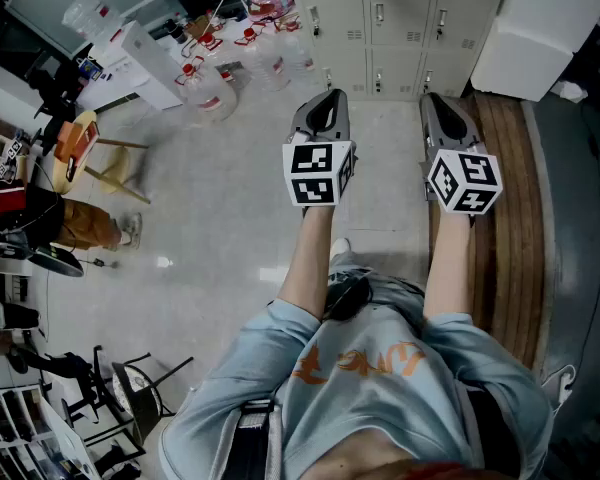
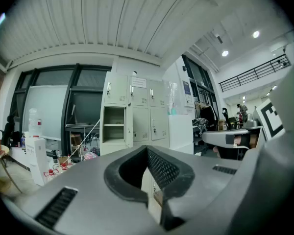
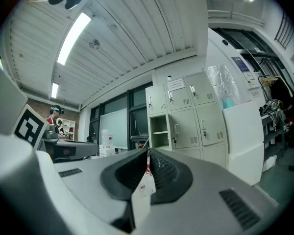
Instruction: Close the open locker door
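Note:
A bank of beige lockers (image 1: pixel 395 28) stands across the room, at the top of the head view. In the left gripper view one compartment (image 2: pixel 113 124) is open, showing a shelf inside; the same open compartment (image 3: pixel 160 131) shows in the right gripper view. Its door is hard to make out. My left gripper (image 1: pixel 332 96) (image 2: pixel 148 149) and right gripper (image 1: pixel 432 98) (image 3: pixel 148 153) are held side by side at chest height, pointing toward the lockers and far from them. Both have their jaws together with nothing between them.
A tall white box (image 1: pixel 535 28) stands right of the lockers. Water jugs with red caps (image 1: pixel 205 83) and white cartons (image 1: pixel 145 58) sit at the left. A wooden platform (image 1: pixel 505 218) runs along the right. A chair (image 1: pixel 110 163) and a person (image 1: pixel 70 223) are at the left.

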`<state>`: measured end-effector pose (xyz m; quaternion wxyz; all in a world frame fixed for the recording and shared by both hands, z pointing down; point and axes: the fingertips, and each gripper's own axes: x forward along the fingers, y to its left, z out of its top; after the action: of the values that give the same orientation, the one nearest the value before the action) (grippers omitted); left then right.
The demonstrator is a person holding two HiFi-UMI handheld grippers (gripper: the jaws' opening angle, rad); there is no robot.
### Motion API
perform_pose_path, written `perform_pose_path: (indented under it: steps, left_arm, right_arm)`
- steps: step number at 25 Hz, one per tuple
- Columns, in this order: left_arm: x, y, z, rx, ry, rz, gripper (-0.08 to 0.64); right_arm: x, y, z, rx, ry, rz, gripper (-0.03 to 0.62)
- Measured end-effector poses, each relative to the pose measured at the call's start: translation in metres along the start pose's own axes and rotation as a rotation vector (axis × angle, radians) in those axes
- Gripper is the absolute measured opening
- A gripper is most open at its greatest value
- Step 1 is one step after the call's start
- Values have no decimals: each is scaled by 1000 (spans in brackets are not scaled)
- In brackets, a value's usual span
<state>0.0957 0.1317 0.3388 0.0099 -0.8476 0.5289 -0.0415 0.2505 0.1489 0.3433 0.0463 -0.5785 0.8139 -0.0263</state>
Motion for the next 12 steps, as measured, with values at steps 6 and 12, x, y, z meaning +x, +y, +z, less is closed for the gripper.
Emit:
perform_pose_path:
  steps: [6, 12]
  left_arm:
    - [11, -9, 1, 9, -3, -8, 18]
    - [24, -11, 12, 32, -19, -19, 18]
  right_arm:
    - [1, -6, 3, -10, -11, 20, 38]
    - [14, -15, 15, 17, -61, 30, 38]
